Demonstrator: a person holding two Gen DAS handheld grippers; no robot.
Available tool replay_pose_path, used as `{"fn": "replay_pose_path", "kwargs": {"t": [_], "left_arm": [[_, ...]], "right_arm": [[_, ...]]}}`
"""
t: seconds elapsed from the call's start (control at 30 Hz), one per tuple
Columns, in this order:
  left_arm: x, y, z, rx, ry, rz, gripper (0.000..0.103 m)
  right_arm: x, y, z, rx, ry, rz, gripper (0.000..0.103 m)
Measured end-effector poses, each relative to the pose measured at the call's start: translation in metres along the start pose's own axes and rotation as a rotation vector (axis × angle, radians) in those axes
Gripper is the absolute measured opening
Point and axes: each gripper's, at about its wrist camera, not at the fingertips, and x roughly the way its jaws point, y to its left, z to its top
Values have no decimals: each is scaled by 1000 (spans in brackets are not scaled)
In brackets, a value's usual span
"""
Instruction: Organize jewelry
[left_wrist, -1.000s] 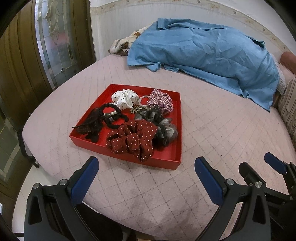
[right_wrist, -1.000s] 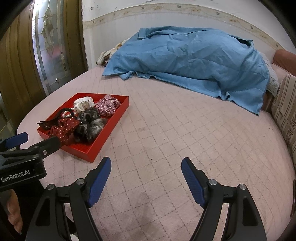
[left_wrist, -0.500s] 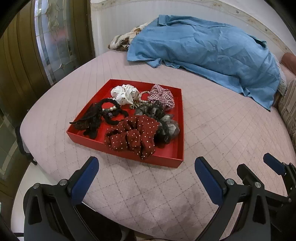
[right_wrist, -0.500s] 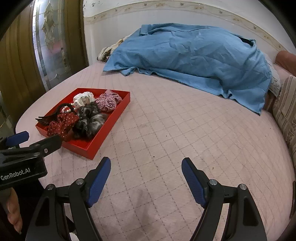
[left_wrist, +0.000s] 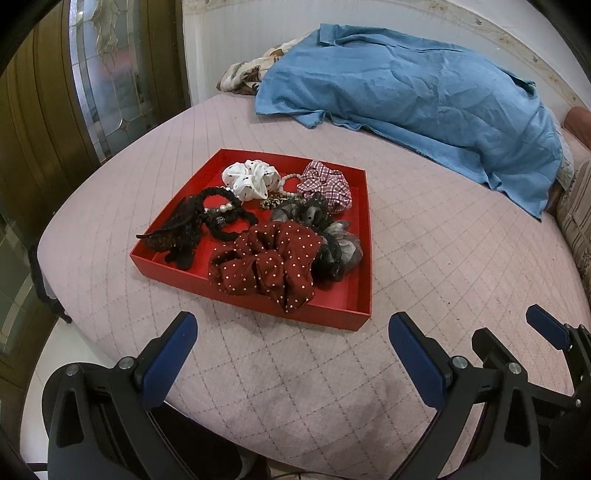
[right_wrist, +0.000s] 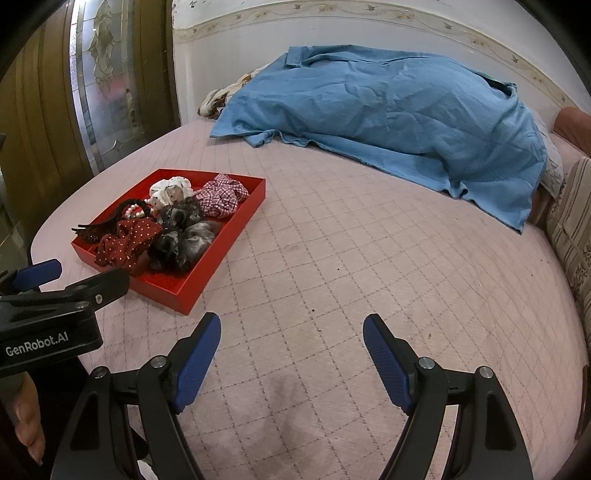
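Bedding under the blue sheet (right_wrist: 388, 122) at the bed's (right_wrist: 351, 266) far edge is mostly hidden. Scrunchies (left_wrist: 266, 266) are piled, overlapping, in the red tray (left_wrist: 343, 314) near the bed's left front corner. Left gripper (left_wrist: 291, 343) and right gripper (right_wrist: 291, 339) fingers are spread, grasping nothing.

Black tongs (right_wrist: 291, 338), blue pads (right_wrist: 195, 363), silver screws.
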Motion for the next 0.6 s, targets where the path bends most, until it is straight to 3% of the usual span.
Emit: {"fn": "replay_pose_path", "kwargs": {"t": [0.6], "left_arm": [[3,3,-1,-1,11,-2,103]], "right_arm": [[1,3,-1,-6,3,1,84]]}}
